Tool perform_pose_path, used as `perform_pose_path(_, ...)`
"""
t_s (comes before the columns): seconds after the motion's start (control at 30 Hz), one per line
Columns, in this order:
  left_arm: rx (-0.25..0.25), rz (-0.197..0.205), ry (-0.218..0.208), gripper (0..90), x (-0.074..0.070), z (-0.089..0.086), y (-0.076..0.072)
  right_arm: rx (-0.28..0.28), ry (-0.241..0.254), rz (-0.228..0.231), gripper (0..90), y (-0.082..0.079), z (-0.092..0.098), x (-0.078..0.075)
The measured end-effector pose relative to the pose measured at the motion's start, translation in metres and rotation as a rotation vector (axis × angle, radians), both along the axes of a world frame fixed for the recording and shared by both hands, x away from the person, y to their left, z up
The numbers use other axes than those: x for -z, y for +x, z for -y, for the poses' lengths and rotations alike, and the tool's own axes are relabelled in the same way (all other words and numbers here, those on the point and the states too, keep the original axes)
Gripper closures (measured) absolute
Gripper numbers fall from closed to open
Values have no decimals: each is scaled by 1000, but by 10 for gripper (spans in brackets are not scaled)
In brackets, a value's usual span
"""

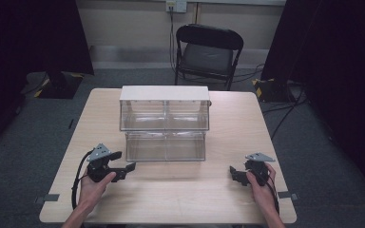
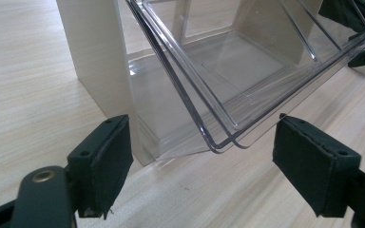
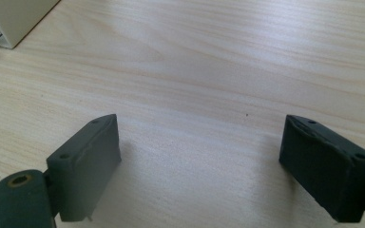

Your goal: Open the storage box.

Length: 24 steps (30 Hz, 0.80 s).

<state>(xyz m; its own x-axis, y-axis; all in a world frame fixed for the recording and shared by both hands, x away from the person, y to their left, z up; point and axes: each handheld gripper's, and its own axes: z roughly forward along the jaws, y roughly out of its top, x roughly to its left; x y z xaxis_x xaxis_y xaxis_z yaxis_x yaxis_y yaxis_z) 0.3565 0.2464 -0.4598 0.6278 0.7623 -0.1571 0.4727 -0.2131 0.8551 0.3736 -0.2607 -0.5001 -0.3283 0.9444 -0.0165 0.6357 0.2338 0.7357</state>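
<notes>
No brand, label or writing can be read on anything here. A storage cabinet (image 1: 164, 121) with a pale, cream-coloured frame and clear plastic bins stands at the middle of the wooden table (image 1: 228, 190), two bins above and two below, and every bin that can be seen into is empty. In the high view the lower bins (image 1: 165, 146) stick out toward the person, further than the upper ones. The left gripper (image 1: 126, 167) sits just in front of the cabinet's lower left corner, its jaws spread wide and gripping nothing; in the left gripper view the tilted-out clear bin (image 2: 247, 71) hangs just beyond and between the two jaw pads, not touching either, with the cream side wall (image 2: 100, 71) of the frame beside it. The bin's upper part is cut off by the edge of that view, and its clear walls make the inner dividers hard to trace. The right gripper (image 1: 234, 173) is held well apart from the cabinet, near the table's right front, jaws likewise spread over bare wood; the right gripper view catches only a corner of the cabinet's frame (image 3: 14, 19) at the top left. Behind the table stands a black folding chair (image 1: 208, 54), with cables on the grey floor (image 1: 313, 156).
</notes>
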Motion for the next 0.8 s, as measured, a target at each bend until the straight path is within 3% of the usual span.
perform_pose_path(0.8,6,8,-32,205,-5,2,-1,0,0,0,129,0,0,0)
